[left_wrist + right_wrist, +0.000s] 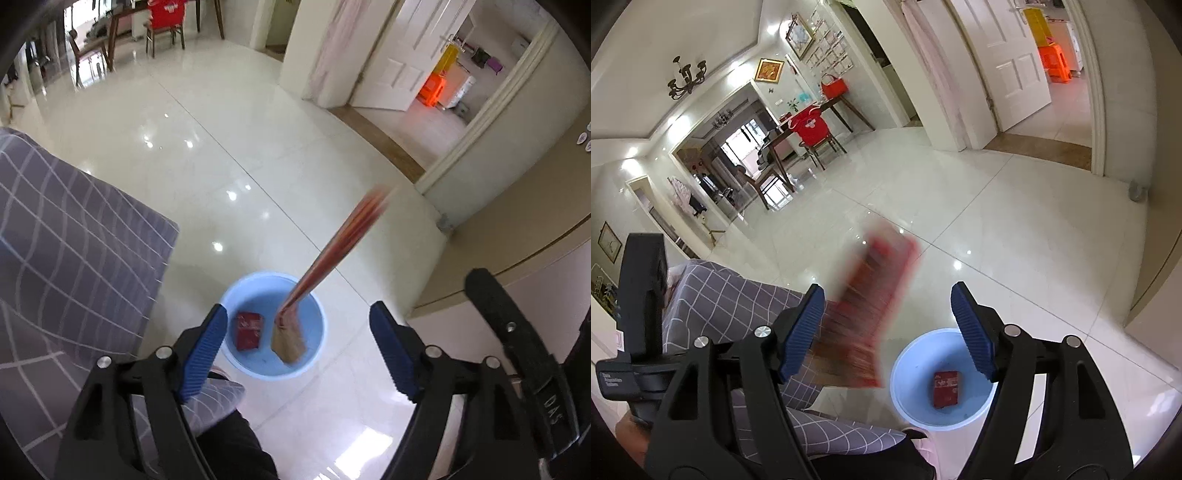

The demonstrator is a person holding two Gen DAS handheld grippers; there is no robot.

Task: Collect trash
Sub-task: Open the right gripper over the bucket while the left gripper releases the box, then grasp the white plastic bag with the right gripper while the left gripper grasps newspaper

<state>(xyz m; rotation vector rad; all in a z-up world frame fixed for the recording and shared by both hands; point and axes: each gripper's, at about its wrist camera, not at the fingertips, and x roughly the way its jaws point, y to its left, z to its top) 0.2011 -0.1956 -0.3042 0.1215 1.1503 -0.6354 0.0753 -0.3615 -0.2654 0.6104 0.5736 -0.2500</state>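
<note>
A light blue bin (318,325) stands on the white tiled floor, and a small red packet (249,330) lies flat inside it. My left gripper (297,314) hangs over the bin, jaws wide apart, pads touching nothing. A long red and orange wrapper (343,240), smeared by motion, is in the air between them, its lower end inside the bin. In the right wrist view the same wrapper (875,306) is a blur left of the bin (898,369), with the red packet (946,387) inside. My right gripper (888,295) stands open and empty above the bin.
A grey checked cover (74,240) over furniture fills the left, close to the bin. A beige wall (517,221) and a doorway with a white door (399,55) are to the right. A dining table with chairs (162,26) stands far back. A person's dark trouser leg (229,443) is below.
</note>
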